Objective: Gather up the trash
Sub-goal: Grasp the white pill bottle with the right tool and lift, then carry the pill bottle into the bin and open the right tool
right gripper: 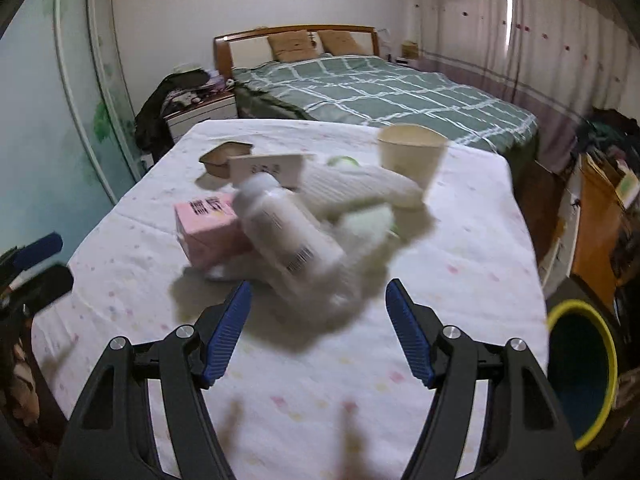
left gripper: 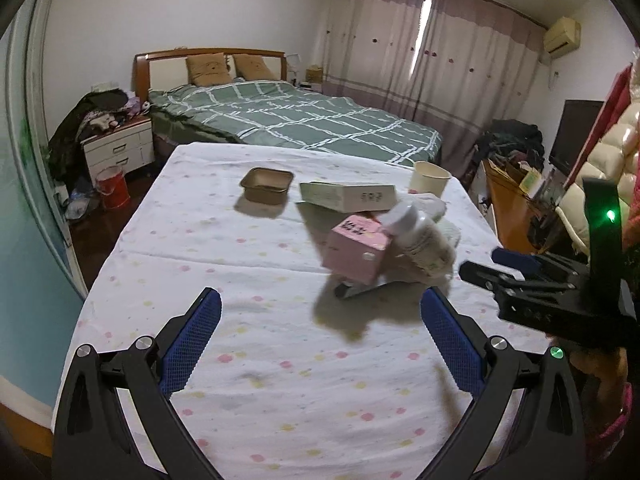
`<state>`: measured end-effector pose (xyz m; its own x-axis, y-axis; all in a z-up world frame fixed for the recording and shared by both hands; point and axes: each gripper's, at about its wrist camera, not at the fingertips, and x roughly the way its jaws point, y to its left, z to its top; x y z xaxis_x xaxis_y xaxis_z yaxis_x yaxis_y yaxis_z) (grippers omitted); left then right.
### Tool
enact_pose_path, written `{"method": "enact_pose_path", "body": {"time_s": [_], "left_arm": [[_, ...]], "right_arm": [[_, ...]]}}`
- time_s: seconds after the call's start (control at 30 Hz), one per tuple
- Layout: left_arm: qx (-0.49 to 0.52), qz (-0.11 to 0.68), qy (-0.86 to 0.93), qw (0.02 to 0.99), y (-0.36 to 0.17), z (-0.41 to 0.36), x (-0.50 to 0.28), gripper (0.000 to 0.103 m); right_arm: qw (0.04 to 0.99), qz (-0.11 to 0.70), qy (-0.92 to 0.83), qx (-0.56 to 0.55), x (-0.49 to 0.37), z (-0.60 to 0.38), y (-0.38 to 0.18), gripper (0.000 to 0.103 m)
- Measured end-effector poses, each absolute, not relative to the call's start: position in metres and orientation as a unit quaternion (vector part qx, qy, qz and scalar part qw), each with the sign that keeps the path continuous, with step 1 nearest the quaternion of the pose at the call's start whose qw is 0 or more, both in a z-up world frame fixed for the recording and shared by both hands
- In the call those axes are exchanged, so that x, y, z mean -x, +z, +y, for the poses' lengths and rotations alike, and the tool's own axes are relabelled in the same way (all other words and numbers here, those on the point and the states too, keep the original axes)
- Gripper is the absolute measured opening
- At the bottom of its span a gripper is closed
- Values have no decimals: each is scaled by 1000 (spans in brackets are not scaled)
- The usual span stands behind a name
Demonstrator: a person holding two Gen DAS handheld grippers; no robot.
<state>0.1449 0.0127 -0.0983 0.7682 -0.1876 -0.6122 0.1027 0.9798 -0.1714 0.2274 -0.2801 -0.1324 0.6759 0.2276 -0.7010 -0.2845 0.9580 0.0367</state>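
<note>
A lived-in home bedroom is showing here: a bed (left gripper: 296,120) with green checked bedding is standing beyond the table's far edge; long curtains (left gripper: 440,60) are hanging at the window; clothes are piling on a nightstand (left gripper: 120,148).

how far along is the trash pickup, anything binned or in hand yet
Done: nothing that shows; the bin's visible inside looks bare. In hand: nothing, the left gripper and right gripper are both open and empty. Left: the pink box, white bottle, brown tray, flat carton and paper cup all sit on the table.
</note>
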Motion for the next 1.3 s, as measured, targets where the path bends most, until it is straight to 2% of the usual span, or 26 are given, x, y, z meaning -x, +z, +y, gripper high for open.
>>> {"method": "enact_pose_path", "body": {"time_s": [0.57, 0.83, 1.3], "left_arm": [[100, 345, -68, 931, -120, 41, -146, 98], [103, 347, -70, 929, -123, 43, -149, 98], [92, 352, -81, 928, -124, 28, -160, 98]], "right_arm": [[904, 400, 138, 68, -280, -241, -147, 66], [902, 403, 141, 65, -276, -247, -150, 57], [906, 382, 170, -63, -238, -305, -129, 53]]}}
